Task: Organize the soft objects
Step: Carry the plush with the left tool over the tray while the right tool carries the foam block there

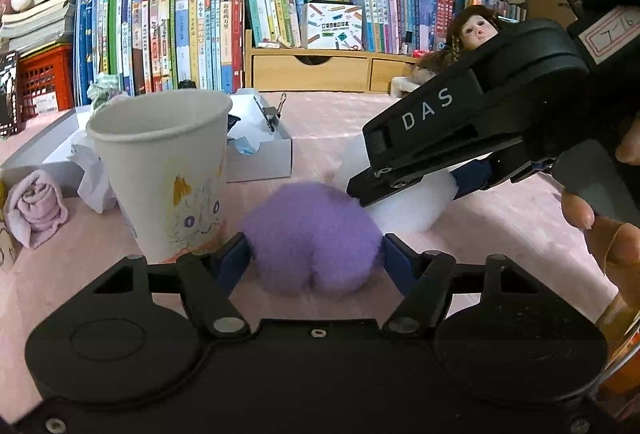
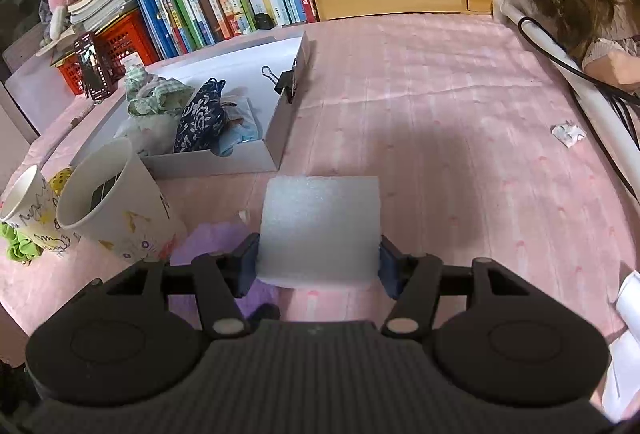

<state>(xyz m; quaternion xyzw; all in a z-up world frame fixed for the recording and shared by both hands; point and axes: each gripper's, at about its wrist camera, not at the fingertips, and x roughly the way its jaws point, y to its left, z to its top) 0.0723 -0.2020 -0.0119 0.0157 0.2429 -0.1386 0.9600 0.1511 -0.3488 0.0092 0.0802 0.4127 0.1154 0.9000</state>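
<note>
- Pink cloth-covered bench (image 2: 420, 94), backed by packed rows of books and a wooden drawer unit; clutter on the left side.
- Fluffy purple pom-pom ball (image 1: 316, 238): lies on the bench between the left gripper (image 1: 316, 254) fingers (image 1: 234, 258). Blue pads sit at its flanks and the fluff looks slightly dented, so I read it as lightly gripped.
- Handling, judged: very light, very soft, squashes to nothing. Take it across the middle of its bulk; pads may slip through the fuzz unless they close well in.
- White square foam block (image 2: 320, 230): clamped at its near edge between the right gripper (image 2: 318, 262) fingers (image 2: 248, 262), one pad on each side face, block held flat just above the bench.
- Handling, judged: light, springy, faintly grippy; side faces are the obvious hold. Too hard a squeeze would bow it.
- From the left wrist view, the foam block sits just behind the pom-pom, nearly touching it.
- White paper cup with crayon drawing (image 1: 168, 178): upright, just left of the pom-pom, a likely receptacle; light and easily knocked.
- Shallow white cardboard box (image 2: 280, 114): beyond the cup, already holding rolled fabric pieces, with a black binder clip on its wall.
</note>
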